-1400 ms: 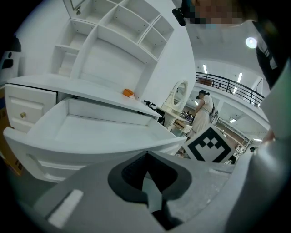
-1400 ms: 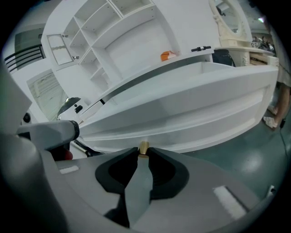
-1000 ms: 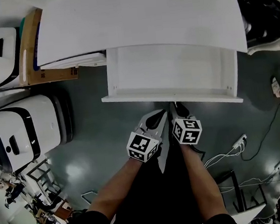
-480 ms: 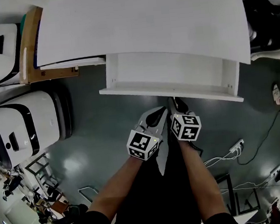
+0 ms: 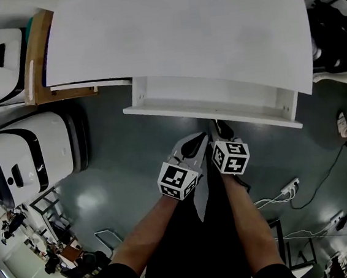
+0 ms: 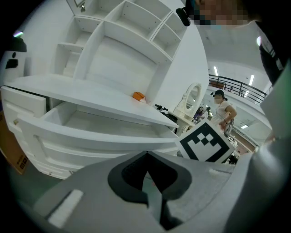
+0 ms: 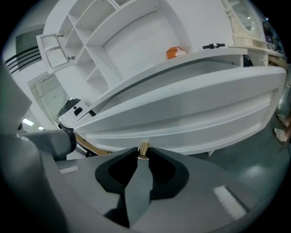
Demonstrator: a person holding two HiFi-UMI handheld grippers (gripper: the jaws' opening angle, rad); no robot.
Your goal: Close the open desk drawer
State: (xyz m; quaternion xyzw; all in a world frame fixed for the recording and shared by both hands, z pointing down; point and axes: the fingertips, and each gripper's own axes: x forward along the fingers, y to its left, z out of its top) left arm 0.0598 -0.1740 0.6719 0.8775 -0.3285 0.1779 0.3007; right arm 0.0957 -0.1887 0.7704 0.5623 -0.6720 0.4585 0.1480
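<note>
The right gripper (image 7: 143,153) is pinching a small tan knob (image 7: 143,147), with its jaw tips standing almost together around it. I am seeing that knob only in the right gripper view. In the head view the right gripper (image 5: 220,126) is reaching up to the front of the drawer (image 5: 213,108) and covering the spot where the knob sits.

The left gripper (image 6: 146,156) is holding nothing, and its jaws are pressed together tip to tip. In the head view the left gripper (image 5: 193,141) is hanging just beside the right one, short of the drawer front. I cannot tell whether the two are touching.

The drawer is standing partly open below the white desk top (image 5: 174,30), which is hiding its rear part. The part I am seeing is bare inside. A small orange object (image 7: 175,52) is lying near the back of the desk top, too small to identify. White shelves (image 6: 132,41) are rising behind the desk.

Two white machines (image 5: 33,156) are standing on the grey floor (image 5: 133,164) at the left, one cut off by the frame edge. Cables (image 5: 289,186) are trailing at the right.
</note>
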